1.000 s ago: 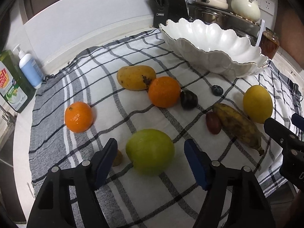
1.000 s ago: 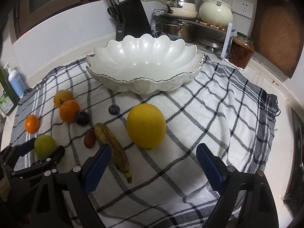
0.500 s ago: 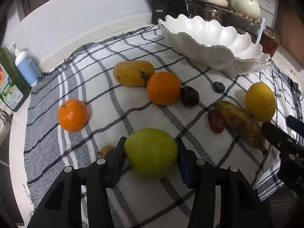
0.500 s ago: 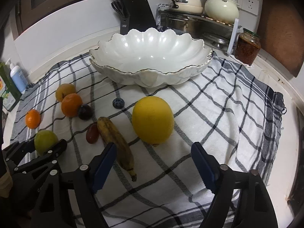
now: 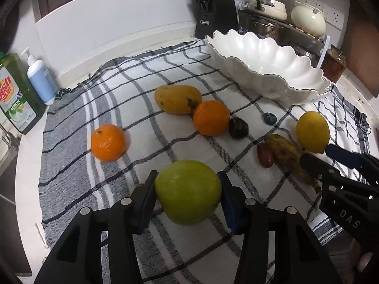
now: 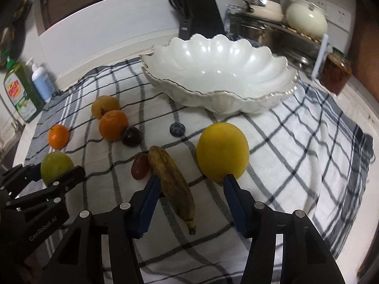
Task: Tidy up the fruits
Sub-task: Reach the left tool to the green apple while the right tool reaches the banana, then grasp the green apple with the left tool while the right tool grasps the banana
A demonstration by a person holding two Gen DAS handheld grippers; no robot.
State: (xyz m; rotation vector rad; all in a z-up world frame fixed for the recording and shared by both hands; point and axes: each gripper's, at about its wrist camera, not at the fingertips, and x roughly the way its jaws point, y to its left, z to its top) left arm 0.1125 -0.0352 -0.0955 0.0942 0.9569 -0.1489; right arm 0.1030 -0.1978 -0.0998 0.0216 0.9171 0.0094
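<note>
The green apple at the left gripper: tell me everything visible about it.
The green apple is round, yellow-green and smooth with a faint sheen, whole and unmarked on the side shown. It sits low over the checked cloth, nearest the camera, apart from the other fruit. The left gripper is shut on it, one black finger against each flank. Its underside is hidden, so whether it is lifted is unclear.

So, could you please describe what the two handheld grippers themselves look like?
Both are matte black plastic with angular, triangular cut-out frames and silver round pins at the joints. The left gripper and right gripper have blue pads on the fingers. White lettering marks the bodies, "GenRobot.AI" on the left one. No cables or sleeves show.
</note>
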